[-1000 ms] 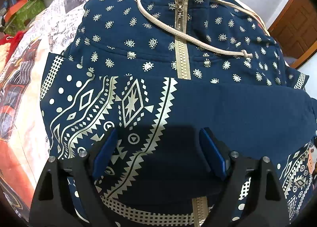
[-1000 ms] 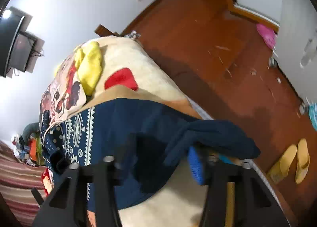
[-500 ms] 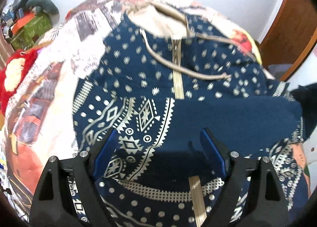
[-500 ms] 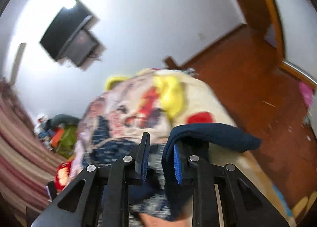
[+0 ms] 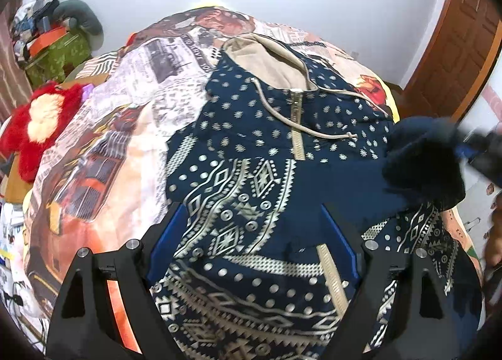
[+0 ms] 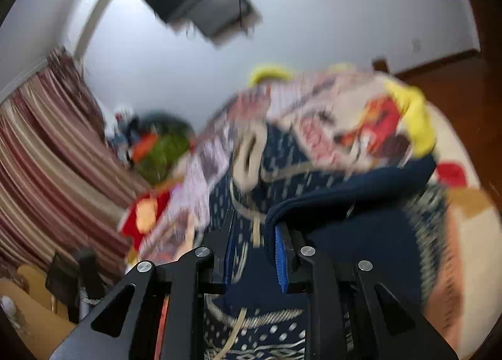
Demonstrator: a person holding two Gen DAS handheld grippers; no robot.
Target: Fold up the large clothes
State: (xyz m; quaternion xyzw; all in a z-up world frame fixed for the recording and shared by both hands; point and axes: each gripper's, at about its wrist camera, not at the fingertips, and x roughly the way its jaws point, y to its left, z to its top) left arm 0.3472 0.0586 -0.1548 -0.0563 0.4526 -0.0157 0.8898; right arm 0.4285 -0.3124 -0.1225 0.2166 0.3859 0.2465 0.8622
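At nine o'clock in the left wrist view a red plush toy (image 5: 40, 127) lies at the edge of the bed (image 5: 103, 127), whose cover is printed with newspaper and car pictures. Across the middle of that bed the navy hoodie (image 5: 251, 146) is spread face up, its beige-lined hood (image 5: 266, 61) toward twelve o'clock, its zipper (image 5: 296, 121) running down toward six and a drawstring (image 5: 301, 127) crossing it. The left claw (image 5: 254, 240) hangs above the patterned lower front with its blue pads set wide apart and nothing between them. At three o'clock the dark sleeve (image 5: 423, 165) is lifted off the garment in a bunch, with the right claw (image 5: 470, 149) a blurred shape at its far side. In the right wrist view, badly smeared, the right claw (image 6: 254, 250) stands narrow; the navy sleeve cuff (image 6: 345, 190) seems draped over its right-hand finger, and whether the pads actually press on cloth I cannot tell.
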